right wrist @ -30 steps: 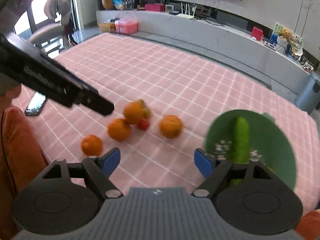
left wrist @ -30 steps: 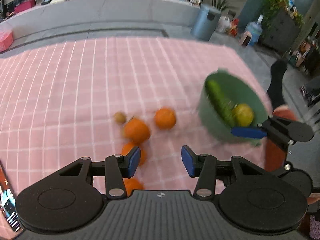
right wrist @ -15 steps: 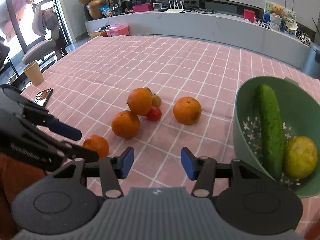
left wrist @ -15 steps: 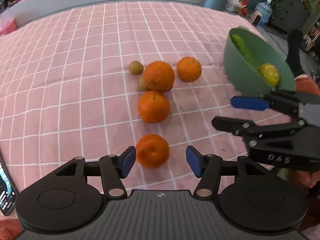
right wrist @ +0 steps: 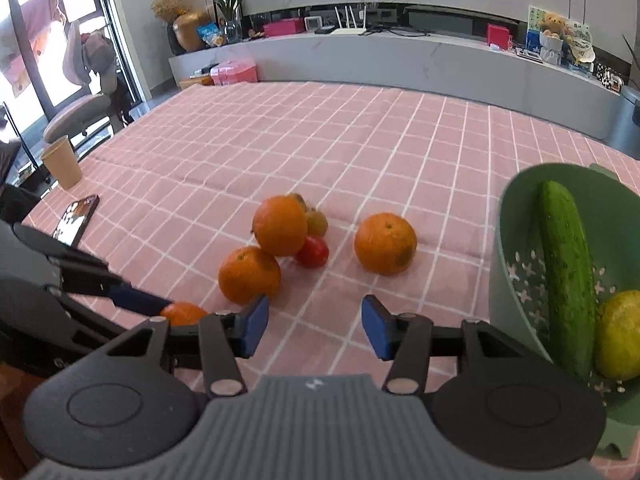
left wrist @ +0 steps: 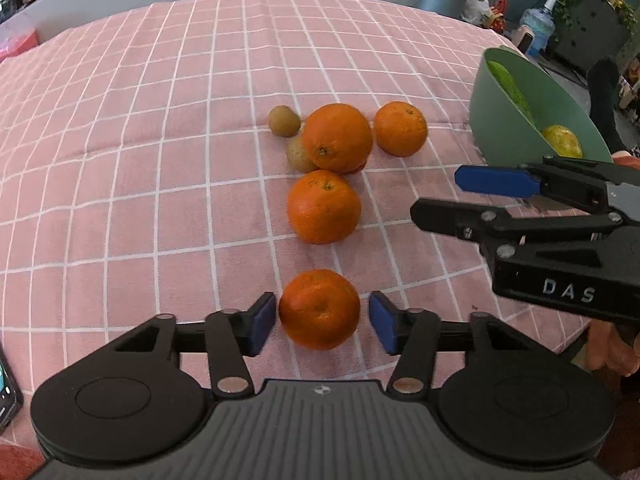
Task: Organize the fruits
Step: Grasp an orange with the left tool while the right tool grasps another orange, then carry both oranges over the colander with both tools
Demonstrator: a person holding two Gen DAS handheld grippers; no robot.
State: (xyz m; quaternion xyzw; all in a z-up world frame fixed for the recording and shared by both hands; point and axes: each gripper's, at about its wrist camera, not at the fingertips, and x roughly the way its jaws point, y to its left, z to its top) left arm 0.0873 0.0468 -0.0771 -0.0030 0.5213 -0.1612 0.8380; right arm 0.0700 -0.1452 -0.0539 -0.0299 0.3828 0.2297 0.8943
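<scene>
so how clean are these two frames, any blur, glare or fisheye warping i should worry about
Left wrist view: sharp on the nearest orange between the left gripper pads, soft even light, the pink checked cloth grid bowing outward near the edges. Right wrist view: fruit and the green bowl clear, the window at left blown out bright, the grey counter curved by the lens.

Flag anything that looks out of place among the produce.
The cucumber lies in the green colander beside a yellow-green citrus: a vegetable among fruit. A small red tomato-like piece sits tucked under the orange pile.
</scene>
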